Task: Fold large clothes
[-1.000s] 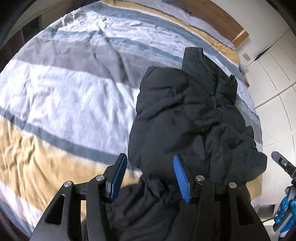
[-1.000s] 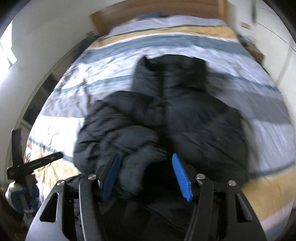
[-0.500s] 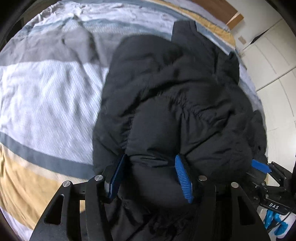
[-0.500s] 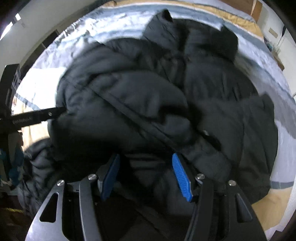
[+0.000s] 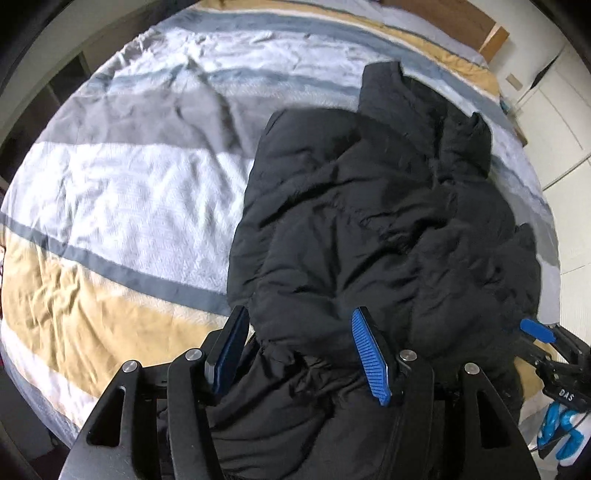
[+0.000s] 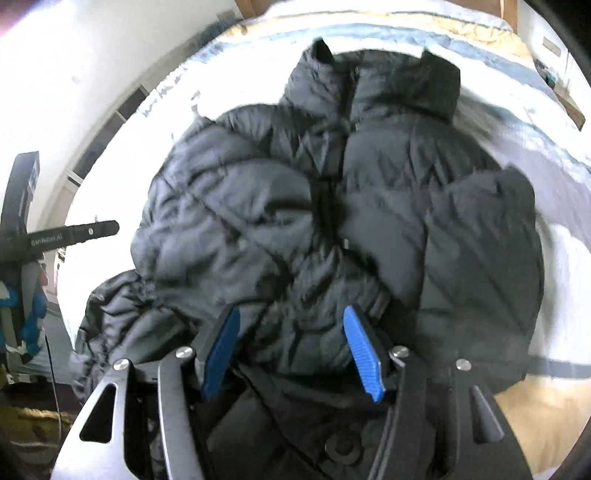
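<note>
Black puffer jacket [image 5: 369,221] bunched on striped bedspread [image 5: 129,184] (collar farthest away)

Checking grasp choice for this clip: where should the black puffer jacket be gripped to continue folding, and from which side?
Probably the jacket hem, bunched nearest both grippers, taken from the foot of the bed; the collar lies far away, toward the headboard.

A bed with a striped duvet [image 5: 122,206] in white, grey, blue and tan fills the room, its wooden headboard [image 5: 480,26] at one o'clock, pale cupboard doors [image 5: 561,122] at three, possibly a window's glare at ten.
</note>
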